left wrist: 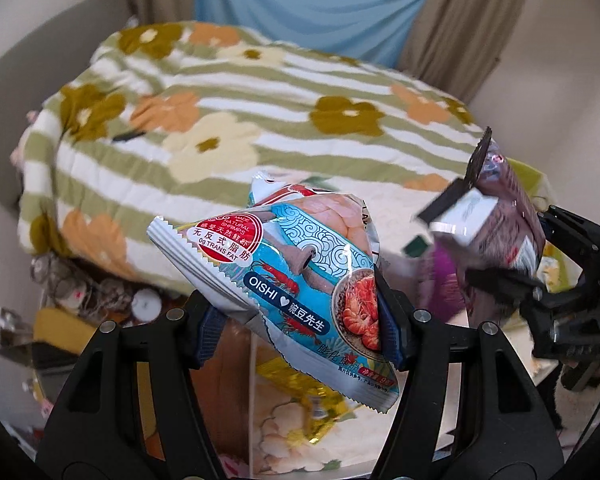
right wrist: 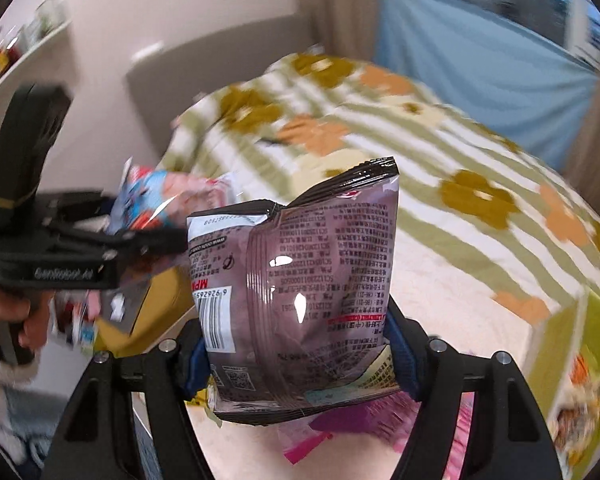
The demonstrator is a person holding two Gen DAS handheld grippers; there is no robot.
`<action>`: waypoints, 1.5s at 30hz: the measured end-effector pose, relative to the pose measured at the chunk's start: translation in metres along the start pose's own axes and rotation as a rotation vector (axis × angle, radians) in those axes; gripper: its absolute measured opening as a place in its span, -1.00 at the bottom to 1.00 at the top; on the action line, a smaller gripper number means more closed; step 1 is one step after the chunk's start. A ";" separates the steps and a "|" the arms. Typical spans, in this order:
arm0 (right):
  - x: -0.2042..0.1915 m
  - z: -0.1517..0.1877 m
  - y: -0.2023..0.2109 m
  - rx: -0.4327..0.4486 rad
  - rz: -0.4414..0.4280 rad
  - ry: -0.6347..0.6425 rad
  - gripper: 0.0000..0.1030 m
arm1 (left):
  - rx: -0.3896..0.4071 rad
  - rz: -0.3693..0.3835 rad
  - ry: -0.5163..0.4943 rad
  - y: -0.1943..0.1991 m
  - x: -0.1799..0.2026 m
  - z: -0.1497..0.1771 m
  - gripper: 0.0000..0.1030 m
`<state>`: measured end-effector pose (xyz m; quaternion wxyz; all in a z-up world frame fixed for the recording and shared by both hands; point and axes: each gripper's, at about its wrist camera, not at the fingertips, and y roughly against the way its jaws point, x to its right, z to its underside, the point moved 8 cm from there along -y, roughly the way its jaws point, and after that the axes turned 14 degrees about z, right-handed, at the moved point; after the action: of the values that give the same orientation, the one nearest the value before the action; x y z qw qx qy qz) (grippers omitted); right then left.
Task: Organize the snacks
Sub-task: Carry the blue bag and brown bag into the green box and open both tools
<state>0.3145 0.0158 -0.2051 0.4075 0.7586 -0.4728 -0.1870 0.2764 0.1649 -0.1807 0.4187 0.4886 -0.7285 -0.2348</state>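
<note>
My left gripper [left wrist: 300, 320] is shut on a blue Oishi shrimp-cracker bag [left wrist: 292, 276], lifted clear of the surface; its blue pads press both sides of the bag. In the right wrist view, my right gripper [right wrist: 300, 356] is shut on a dark brown snack bag [right wrist: 300, 280] shown from its printed back, held upright in the air. The brown bag [left wrist: 500, 216] and the right gripper also appear blurred at the right of the left wrist view. The blue bag [right wrist: 168, 200] and the left gripper [right wrist: 80, 248] show at the left of the right wrist view, a hand gripping the handle.
A bed with a striped flower blanket [left wrist: 228, 120] fills the background, a blue curtain [left wrist: 312, 4] behind it. Below the grippers lie a gold wrapper [left wrist: 300, 392], a pink packet [right wrist: 340, 420] and a yellow-green box [right wrist: 572, 360]. Clutter [left wrist: 80, 292] sits at lower left.
</note>
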 end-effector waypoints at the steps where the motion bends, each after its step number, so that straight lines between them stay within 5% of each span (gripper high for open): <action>1: 0.008 -0.001 0.006 0.003 0.018 -0.035 0.32 | 0.006 0.014 -0.025 0.002 0.012 -0.006 0.16; 7: 0.085 0.004 0.058 0.040 0.133 -0.288 0.32 | 0.039 0.080 -0.136 0.001 0.081 -0.035 0.16; 16: 0.213 0.055 0.115 0.044 0.255 -0.465 0.32 | 0.050 0.173 -0.202 -0.045 0.217 -0.047 0.16; 25: 0.316 0.111 0.125 -0.015 0.273 -0.494 0.32 | -0.046 0.253 -0.221 -0.139 0.349 -0.019 0.16; 29: 0.346 0.132 0.120 -0.048 0.251 -0.491 0.32 | -0.151 0.260 -0.237 -0.180 0.390 0.011 0.16; 35: 0.367 0.152 0.108 -0.080 0.206 -0.500 0.32 | -0.263 0.291 -0.239 -0.212 0.417 0.043 0.31; 37: 0.371 0.156 0.106 -0.087 0.188 -0.511 0.32 | -0.267 0.259 -0.270 -0.214 0.418 0.047 0.79; 39: 0.372 0.156 0.102 -0.091 0.180 -0.512 0.32 | -0.248 0.207 -0.299 -0.211 0.416 0.045 0.98; 45: 0.376 0.153 0.098 -0.089 0.177 -0.529 0.32 | -0.210 0.202 -0.232 -0.201 0.386 0.024 0.98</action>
<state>0.3387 -0.3998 -0.1806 0.3176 0.6205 -0.6186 -0.3625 0.2932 -0.2706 -0.1979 0.4023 0.3362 -0.7887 -0.3211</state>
